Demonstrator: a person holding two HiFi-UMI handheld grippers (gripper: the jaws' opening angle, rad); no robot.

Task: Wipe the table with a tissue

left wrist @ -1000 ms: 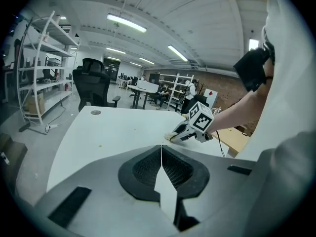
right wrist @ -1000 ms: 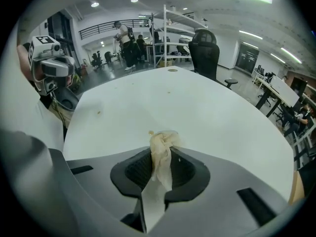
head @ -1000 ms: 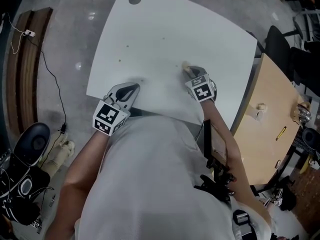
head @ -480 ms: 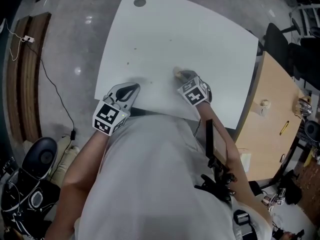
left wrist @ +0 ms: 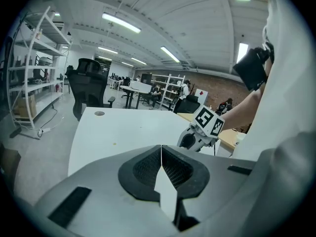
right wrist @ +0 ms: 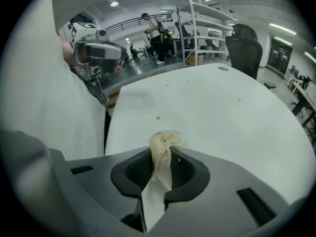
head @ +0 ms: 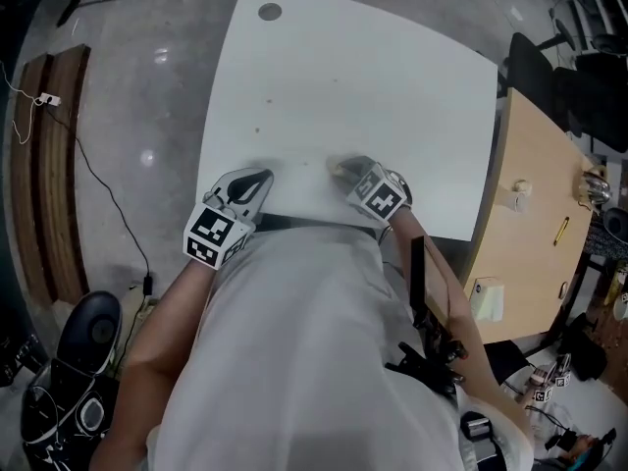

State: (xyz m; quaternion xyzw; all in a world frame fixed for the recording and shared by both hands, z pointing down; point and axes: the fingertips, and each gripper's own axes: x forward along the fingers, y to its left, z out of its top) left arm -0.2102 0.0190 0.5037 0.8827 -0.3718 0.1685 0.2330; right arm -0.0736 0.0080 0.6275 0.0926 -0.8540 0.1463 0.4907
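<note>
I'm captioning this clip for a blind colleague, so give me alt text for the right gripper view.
The right gripper is shut on a crumpled, yellowish tissue, whose wad pokes out over a white table. A small brown spot lies on the table just ahead. The left gripper shows at upper left, beside the person's white shirt.
</note>
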